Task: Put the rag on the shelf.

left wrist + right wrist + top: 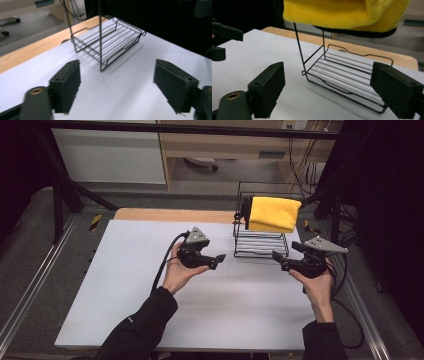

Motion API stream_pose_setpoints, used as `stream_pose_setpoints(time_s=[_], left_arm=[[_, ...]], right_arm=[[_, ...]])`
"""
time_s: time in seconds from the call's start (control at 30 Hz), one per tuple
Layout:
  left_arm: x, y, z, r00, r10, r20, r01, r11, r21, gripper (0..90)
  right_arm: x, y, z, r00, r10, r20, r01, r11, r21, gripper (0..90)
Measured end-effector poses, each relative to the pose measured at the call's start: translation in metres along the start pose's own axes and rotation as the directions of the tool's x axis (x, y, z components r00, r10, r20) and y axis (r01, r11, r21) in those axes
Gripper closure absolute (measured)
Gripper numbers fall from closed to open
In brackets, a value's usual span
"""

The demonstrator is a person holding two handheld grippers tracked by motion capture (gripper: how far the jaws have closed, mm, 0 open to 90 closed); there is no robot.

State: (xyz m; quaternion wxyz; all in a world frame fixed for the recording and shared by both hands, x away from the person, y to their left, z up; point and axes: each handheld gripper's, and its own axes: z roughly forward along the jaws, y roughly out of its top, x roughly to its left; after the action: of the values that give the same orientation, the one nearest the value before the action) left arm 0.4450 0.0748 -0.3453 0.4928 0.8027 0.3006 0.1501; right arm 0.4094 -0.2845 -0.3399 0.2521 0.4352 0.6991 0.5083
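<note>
so we hover both grippers, left (218, 259) and right (278, 258), jaws released, before the wire rack (260, 242); next probably means reaching the yellow cloth (272, 213).

High view: overhead, facing forward-down on desk (150, 320). Gripper views: low, close, both facing wire rack (107, 42) near far right corner.

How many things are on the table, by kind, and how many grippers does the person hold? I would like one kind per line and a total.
Black wire rack: 1
Yellow cloth, lying on top of the rack: 1
Hand-held grippers: 2, the left gripper and the right gripper, both open with nothing between the jaws
Total: 4
</note>
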Motion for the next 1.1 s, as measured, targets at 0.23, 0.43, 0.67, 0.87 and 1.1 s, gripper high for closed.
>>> stream_pose_setpoints(time_s=[0.23, 0.43, 0.67, 0.87, 1.1], left_arm=[[0.019, -0.034, -0.029, 0.9987, -0.041, -0.03, 0.042, 0.9988, 0.027, 10.8], [0.036, -0.067, -0.059, 0.9958, -0.07, -0.059, 0.073, 0.9965, 0.042, 8.0], [0.05, -0.109, -0.091, 0.9892, -0.095, -0.111, 0.104, 0.9919, 0.073, 7.8], [0.057, -0.137, -0.112, 0.9847, -0.108, -0.136, 0.121, 0.9884, 0.091, 7.8], [0.063, -0.16, -0.13, 0.9815, -0.128, -0.143, 0.14, 0.987, 0.079, 8.1]], right_arm=[[0.012, -0.014, 0.007, 0.9989, 0.009, -0.046, -0.007, 0.999, 0.044, 6.6], [0.026, -0.026, 0.013, 0.9975, 0.006, -0.07, 0.0, 0.9964, 0.084, 2.4], [0.037, -0.045, 0.016, 0.9914, 0.039, -0.125, -0.024, 0.9931, 0.114, 0.7], [0.041, -0.066, 0.017, 0.9872, 0.034, -0.155, -0.01, 0.9877, 0.156, 0.6], [0.035, -0.092, 0.012, 0.9822, 0.053, -0.18, -0.018, 0.9811, 0.193, 0.7]])
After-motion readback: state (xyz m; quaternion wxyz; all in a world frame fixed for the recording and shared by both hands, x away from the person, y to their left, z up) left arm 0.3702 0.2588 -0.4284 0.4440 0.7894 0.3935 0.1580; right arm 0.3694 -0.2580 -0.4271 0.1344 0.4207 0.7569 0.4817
